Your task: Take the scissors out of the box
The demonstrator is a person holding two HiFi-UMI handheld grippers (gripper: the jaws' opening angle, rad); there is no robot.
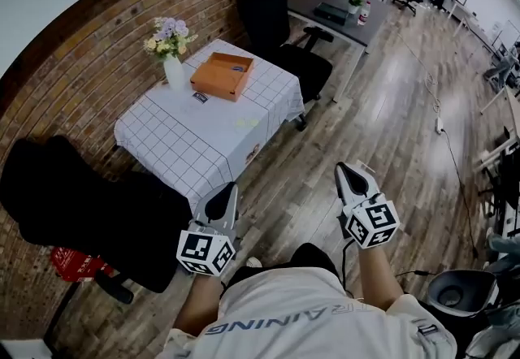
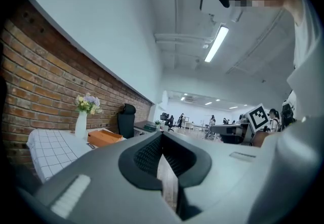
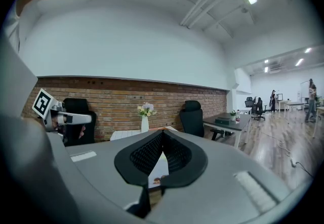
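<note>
**Head view.** The left hand-held gripper point(image 1: 231, 193) and the right hand-held gripper point(image 1: 351, 172) are held side by side over the wooden floor point(image 1: 390, 105). Each carries a marker cube printed with black-and-white squares. Ahead of both, and well apart from them, is a tabletop point(image 1: 183, 142) under a checked cloth. An orange box point(image 1: 222, 75) stands on it, top open. The scissors cannot be made out, and the box contents are too small to read. A white vase point(image 1: 174, 73) of flowers stands just beside the box, on the left hand-held gripper's side. A small black tag point(image 1: 200, 97) lies against the near edge of the box. The person's shirt point(image 1: 325, 321) shows the letters "AINING"; the rest is cut off.

**Left gripper view.** The jaws are closed tip to tip with nothing between them. The box point(image 2: 104, 138) and vase point(image 2: 81, 125) lie ahead and to the left.

**Right gripper view.** The jaws are closed and hold nothing. The vase point(image 3: 145, 124) stands almost straight ahead, just left of the jaw tips.
</note>
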